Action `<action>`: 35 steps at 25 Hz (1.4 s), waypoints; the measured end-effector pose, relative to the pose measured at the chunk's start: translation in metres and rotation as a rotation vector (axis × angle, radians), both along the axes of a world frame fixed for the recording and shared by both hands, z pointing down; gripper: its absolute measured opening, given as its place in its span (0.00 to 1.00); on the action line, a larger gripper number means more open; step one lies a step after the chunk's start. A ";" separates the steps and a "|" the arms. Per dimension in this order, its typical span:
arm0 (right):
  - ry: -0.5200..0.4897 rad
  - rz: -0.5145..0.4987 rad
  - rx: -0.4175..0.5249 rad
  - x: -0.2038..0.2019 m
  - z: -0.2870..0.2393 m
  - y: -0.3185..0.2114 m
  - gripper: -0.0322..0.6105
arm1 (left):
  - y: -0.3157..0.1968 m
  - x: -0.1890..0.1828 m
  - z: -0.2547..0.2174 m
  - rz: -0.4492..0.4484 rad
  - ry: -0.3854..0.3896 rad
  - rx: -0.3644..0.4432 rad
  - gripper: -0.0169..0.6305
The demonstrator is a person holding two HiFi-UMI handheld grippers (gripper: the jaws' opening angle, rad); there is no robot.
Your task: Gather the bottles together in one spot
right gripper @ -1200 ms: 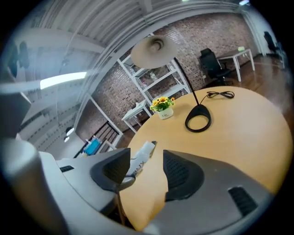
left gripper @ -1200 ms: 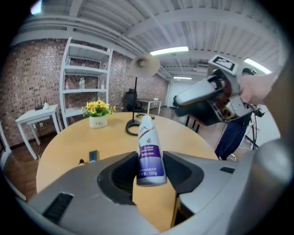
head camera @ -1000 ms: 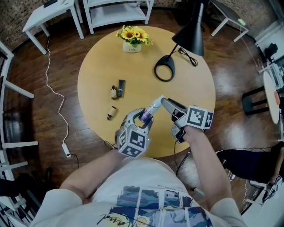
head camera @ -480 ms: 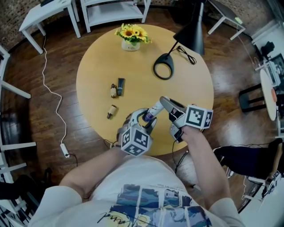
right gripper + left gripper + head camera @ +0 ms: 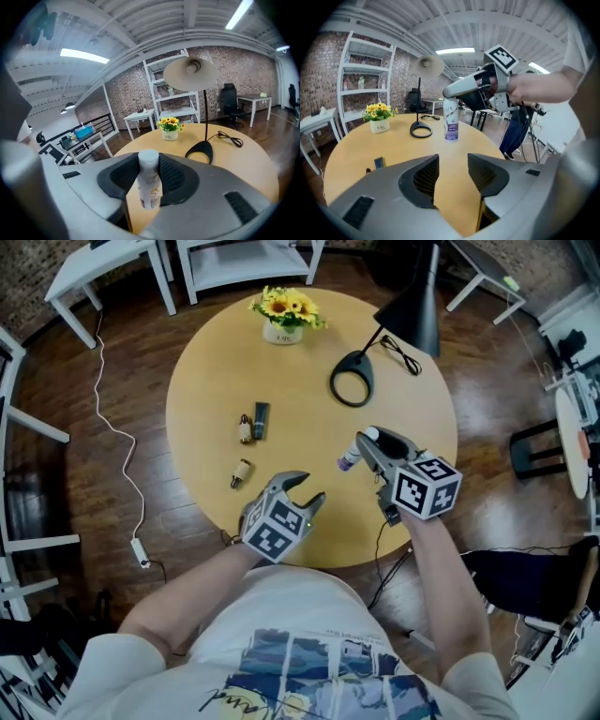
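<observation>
A white bottle with a purple label point(image 5: 349, 459) is off the table and tilted, with my right gripper point(image 5: 366, 444) shut on it just below its white cap. In the right gripper view the bottle point(image 5: 150, 185) stands upright between the ribbed pads. My left gripper point(image 5: 305, 491) is open near the round table's front edge, with nothing between its jaws. It looks across at the bottle point(image 5: 451, 121) held by the right gripper point(image 5: 473, 89). A dark tube point(image 5: 260, 420) and a small brown bottle point(image 5: 245, 428) lie side by side at mid-left, and another small bottle point(image 5: 241, 472) lies nearer me.
A black lamp base point(image 5: 352, 390) with its cable and overhanging shade point(image 5: 412, 324) stands at the back right of the table point(image 5: 206, 362). A sunflower pot point(image 5: 286, 320) sits at the far edge. White tables point(image 5: 112, 263) stand beyond on the wood floor.
The left gripper let go of the white bottle and drew back toward me. The right gripper shut on the bottle and carried it right and farther onto the table.
</observation>
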State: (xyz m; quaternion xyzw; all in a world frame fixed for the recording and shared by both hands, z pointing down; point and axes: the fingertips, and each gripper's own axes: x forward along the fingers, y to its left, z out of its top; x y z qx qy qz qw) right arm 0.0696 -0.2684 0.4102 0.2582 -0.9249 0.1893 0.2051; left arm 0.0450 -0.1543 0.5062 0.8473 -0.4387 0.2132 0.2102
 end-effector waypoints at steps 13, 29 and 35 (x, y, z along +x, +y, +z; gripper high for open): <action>0.022 0.044 0.227 0.050 0.053 -0.110 0.24 | 0.034 -0.047 0.014 -0.168 0.153 -0.263 0.33; -0.003 0.014 0.265 0.077 0.132 -0.177 0.25 | 0.040 -0.043 0.035 -0.303 0.160 -0.375 0.33; -0.015 0.038 0.287 0.080 0.131 -0.178 0.25 | 0.037 -0.035 0.034 -0.300 0.154 -0.369 0.33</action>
